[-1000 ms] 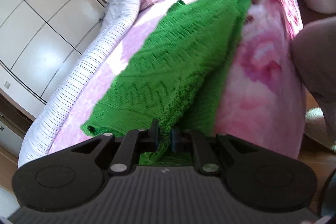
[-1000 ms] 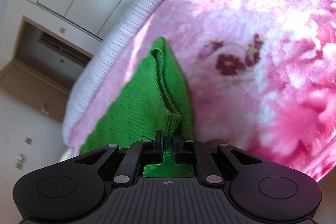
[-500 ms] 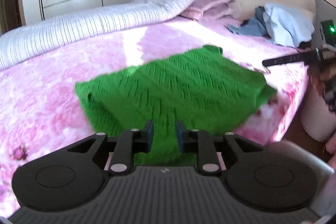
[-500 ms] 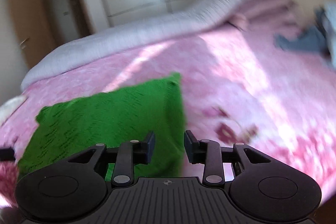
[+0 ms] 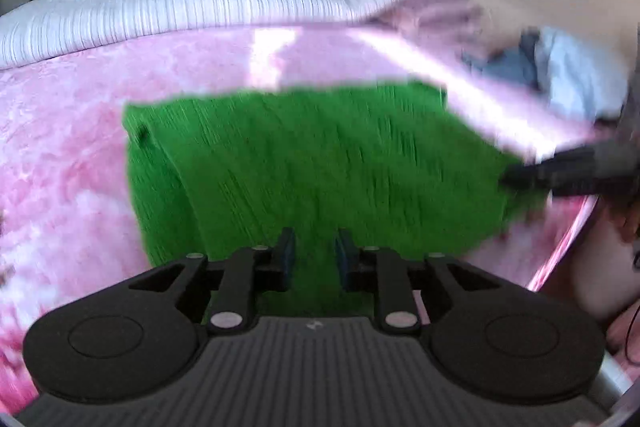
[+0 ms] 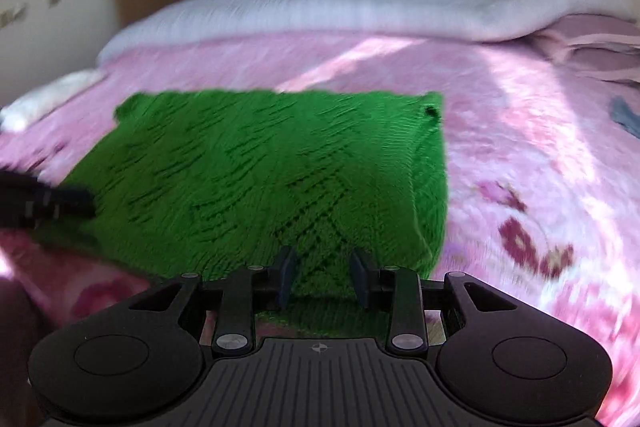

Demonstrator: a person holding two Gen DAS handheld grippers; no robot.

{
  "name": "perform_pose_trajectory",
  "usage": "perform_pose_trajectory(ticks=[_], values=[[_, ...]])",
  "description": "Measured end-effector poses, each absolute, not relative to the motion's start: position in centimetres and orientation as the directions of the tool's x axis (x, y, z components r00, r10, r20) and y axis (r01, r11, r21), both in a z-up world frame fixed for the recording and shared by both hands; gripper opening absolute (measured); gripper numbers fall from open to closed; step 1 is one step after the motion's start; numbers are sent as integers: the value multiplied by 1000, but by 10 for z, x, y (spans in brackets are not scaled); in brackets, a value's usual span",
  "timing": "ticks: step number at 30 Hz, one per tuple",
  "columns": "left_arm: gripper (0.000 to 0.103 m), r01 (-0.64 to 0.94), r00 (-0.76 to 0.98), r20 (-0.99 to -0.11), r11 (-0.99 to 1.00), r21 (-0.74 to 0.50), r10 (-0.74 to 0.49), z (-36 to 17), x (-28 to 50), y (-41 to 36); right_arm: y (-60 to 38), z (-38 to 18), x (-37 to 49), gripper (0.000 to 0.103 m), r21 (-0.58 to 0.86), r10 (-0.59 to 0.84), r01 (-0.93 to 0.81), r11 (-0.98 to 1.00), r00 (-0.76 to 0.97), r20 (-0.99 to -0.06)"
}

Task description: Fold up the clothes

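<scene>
We've got the green knit sweater (image 6: 280, 183) lying folded near the front edge of the pink floral blanket (image 6: 520, 155), left gripper (image 5: 314, 255) and right gripper (image 6: 322, 275) both spread with nothing pinched, and it looks soft, floppy and light, so we'd grab the hem corners.

Twin black handheld grippers, seen from their own cameras

The left gripper (image 5: 313, 254) and right gripper (image 6: 323, 277) share ribbed grey bases, round black side housings, silver pivot screws, dark blue finger pads (image 6: 286, 275) and a small centre emblem.
</scene>
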State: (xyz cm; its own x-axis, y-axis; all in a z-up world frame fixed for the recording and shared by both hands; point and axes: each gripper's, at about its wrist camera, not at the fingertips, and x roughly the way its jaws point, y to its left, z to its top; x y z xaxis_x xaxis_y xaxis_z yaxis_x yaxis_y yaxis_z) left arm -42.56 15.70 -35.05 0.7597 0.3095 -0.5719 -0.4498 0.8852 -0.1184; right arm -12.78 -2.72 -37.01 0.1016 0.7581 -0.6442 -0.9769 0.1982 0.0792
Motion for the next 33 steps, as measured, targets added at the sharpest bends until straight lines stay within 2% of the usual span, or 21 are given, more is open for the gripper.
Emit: perform_pose_trajectory(ticks=[2,5,9,10,12,13,14,17,20,22,26,28,33], values=[[20,-473,767,-536,875,-101,353,-336,-423,182,-19,-357,-114,34,67,758,-983,170,87,-646],[14,-527,744,-495,849,-25,447,-323,-409,224,11,-338,-87,34,-6,790,-983,181,149,-595],[8,-557,727,-506,829,-40,464,-329,-388,276,60,-337,-58,34,-76,811,-978,194,204,-549],[8,-552,723,-515,833,-32,460,-335,-384,282,72,-340,-51,32,-89,812,-976,198,214,-543],[8,-537,707,-548,843,-5,447,-352,-377,290,92,-354,-40,21,-109,808,-976,186,215,-548],[8,-530,692,-574,848,9,439,-364,-374,293,100,-365,-34,18,-110,791,-976,186,215,-572],[7,-526,670,-602,850,28,435,-376,-371,295,107,-376,-29,14,-108,773,-976,187,214,-597],[8,-522,684,-576,852,43,448,-400,-378,292,109,-411,-9,11,-43,742,-975,220,196,-641],[8,-533,674,-589,846,29,446,-393,-377,293,100,-412,7,10,96,766,-961,258,143,-627],[7,-540,677,-596,842,-4,432,-385,-378,294,98,-403,10,11,124,757,-953,275,135,-639],[8,-546,701,-585,834,-75,407,-370,-385,294,85,-376,3,11,143,777,-939,312,166,-608],[7,-580,652,-637,812,-68,412,-383,-379,301,86,-378,6,11,146,777,-931,335,185,-602],[8,-617,631,-654,781,-97,417,-386,-373,311,100,-398,6,10,107,743,-930,352,208,-636]])
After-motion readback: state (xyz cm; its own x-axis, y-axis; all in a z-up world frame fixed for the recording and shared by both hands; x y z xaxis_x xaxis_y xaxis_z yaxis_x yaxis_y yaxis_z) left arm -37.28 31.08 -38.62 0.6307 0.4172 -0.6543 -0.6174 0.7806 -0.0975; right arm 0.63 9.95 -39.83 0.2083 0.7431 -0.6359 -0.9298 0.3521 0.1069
